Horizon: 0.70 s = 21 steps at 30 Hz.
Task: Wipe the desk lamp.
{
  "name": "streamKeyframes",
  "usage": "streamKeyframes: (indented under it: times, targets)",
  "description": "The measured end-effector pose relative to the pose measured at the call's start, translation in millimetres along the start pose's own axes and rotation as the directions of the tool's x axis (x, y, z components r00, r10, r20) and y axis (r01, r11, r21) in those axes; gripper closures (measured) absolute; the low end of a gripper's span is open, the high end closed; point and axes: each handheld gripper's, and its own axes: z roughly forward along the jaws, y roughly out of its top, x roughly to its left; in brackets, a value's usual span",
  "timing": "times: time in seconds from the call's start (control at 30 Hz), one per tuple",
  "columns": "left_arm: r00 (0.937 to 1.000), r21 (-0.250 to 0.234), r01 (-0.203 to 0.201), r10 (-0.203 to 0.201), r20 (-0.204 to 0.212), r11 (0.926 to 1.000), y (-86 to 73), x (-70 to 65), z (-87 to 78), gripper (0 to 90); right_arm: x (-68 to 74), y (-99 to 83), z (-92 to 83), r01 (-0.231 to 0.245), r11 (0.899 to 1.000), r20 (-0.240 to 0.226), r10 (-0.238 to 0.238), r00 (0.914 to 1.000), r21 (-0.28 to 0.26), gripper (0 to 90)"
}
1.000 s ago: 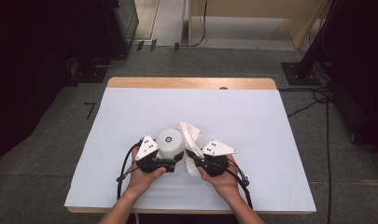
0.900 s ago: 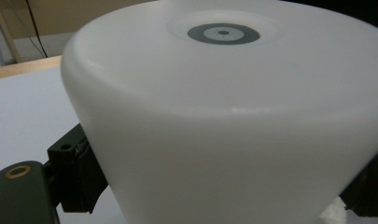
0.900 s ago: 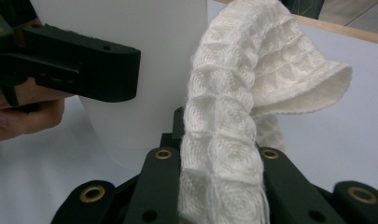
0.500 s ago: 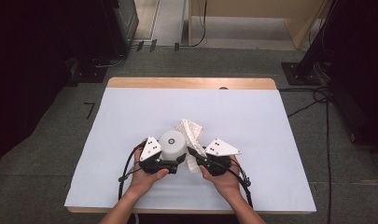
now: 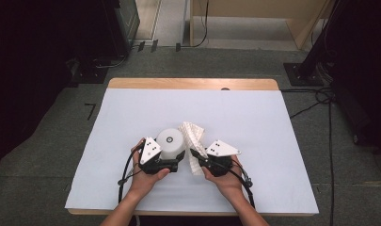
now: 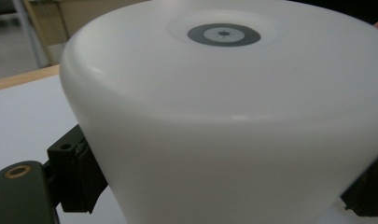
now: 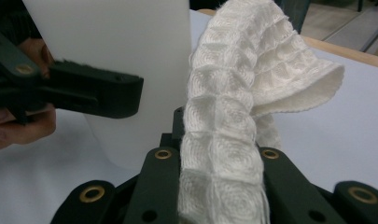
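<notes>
Desk (image 5: 131,117): white cup (image 5: 170,143) sits inverted near 6 o'clock, left claw (image 5: 171,159) clamping its sides. Right claw (image 5: 196,157) pinches waffle-weave cloth (image 5: 193,136), touching the cup at 3 o'clock. Both grips done; wiping looks barely started.

Plain white smooth plastic upturned cup (image 5: 170,143), w/ grey ring mark & darker centre dot on its top. White waffle-weave cloth (image 5: 193,136), raised square grid pattern, same off-white thru-out. Black two-jaw left gripper (image 5: 167,165) & black right gripper (image 5: 200,157), brass-coloured rivets, each w/ pale grey plate, black dots. Pale blue-white sheet over light wood table (image 5: 131,84).
</notes>
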Motion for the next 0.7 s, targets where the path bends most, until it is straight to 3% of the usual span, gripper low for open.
streamKeyframes:
  times: [0.13, 0.17, 0.37, 0.67, 0.7]
  targets:
    - [0.9997, 0.009, 0.005, -0.004, -0.024, 0.9999, -4.8, 4.7, 2.6, 8.4, -4.1, 0.0, -2.3, -0.01, 1.0, 0.019, 0.01, 0.9998, -0.007, 78.7]
    - [0.9989, 0.018, -0.011, 0.012, -0.045, 0.9998, -7.2, 5.8, 4.3, 8.4, -5.2, 0.0, -3.4, -0.013, 1.0, 0.028, 0.013, 0.9995, -0.009, 78.7]
    - [0.9969, 0.05, -0.029, 0.033, -0.071, 0.9983, -14.3, 5.2, 8.4, 8.4, -5.8, -0.8, -3.7, -0.01, 1.0, 0.032, 0.01, 0.9994, -0.01, 78.6]
    - [0.9967, 0.064, -0.01, 0.015, -0.08, 0.9979, -15.6, 3.6, 9.2, 7.7, -6.5, 0.0, -6.1, -0.009, 1.0, 0.037, 0.009, 0.9993, -0.018, 78.6]
    - [0.995, 0.056, 0.004, 0.001, -0.1, 0.9984, -14.3, 4.0, 7.8, 6.1, -7.1, 0.0, -6.4, -0.011, 1.0, 0.038, 0.012, 0.9992, -0.017, 78.5]
